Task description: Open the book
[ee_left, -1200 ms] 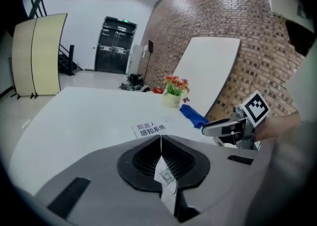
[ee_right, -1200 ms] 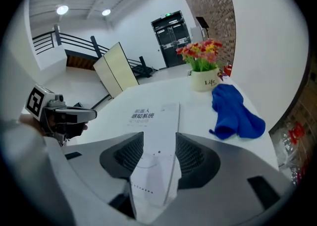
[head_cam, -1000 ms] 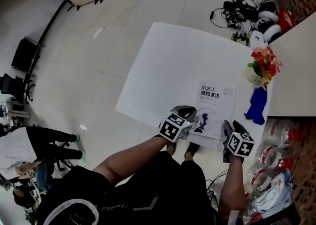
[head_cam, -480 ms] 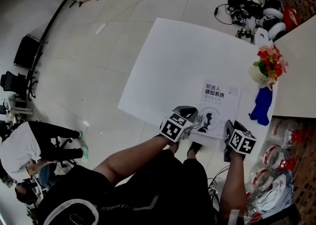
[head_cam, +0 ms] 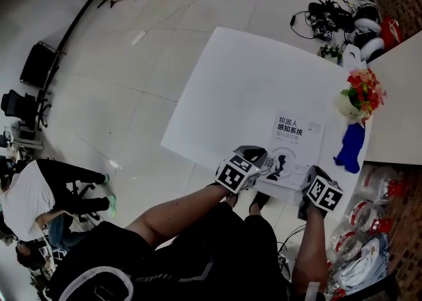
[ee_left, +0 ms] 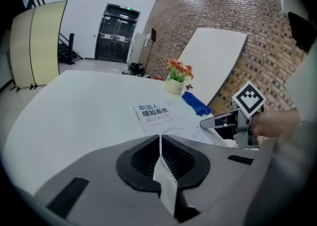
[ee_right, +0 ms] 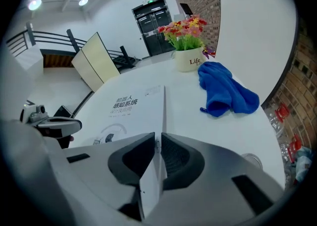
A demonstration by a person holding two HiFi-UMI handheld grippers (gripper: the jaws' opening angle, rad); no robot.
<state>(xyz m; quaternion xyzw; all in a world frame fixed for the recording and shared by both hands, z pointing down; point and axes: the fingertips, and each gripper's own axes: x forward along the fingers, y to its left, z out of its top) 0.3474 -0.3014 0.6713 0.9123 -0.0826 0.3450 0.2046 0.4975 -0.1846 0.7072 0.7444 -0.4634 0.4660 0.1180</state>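
- The book [head_cam: 293,151] is laid flat and shut at the near edge of the table [head_cam: 231,82], towards the table's right side. It is thin and oblong. Its cover is smooth and white, with dark print near the top and a small dark drawing lower down.
- The right gripper [ee_right: 158,143] is set at the book's right edge, by the near corner. Its grey jaws have just been closing, and only a thin slit is left. The white edge of the book is pinched in that slit.
- The left gripper [ee_left: 160,137] is placed at the book's near left corner. Its jaws are pressed together with no gap, and ribbed black pads are seen inside them. Whether the tips touch the cover cannot be told.
- A soft, crumpled blue cloth [ee_right: 225,91] is seen just to the right of the book, apart from it.
- Behind the cloth, red and yellow flowers [ee_right: 185,24] are stood in a round cream pot [ee_right: 190,61], close to the table's right edge.
- The table top is plain, white and smooth, with straight edges. A wide stretch of it is seen to the left of the book and beyond it. On the right, less room is left, because the cloth and pot are near.
- The table is ringed by shiny pale floor tiles [head_cam: 119,95]. A tangle of black cables [head_cam: 323,16] is seen on the floor past the far corner.
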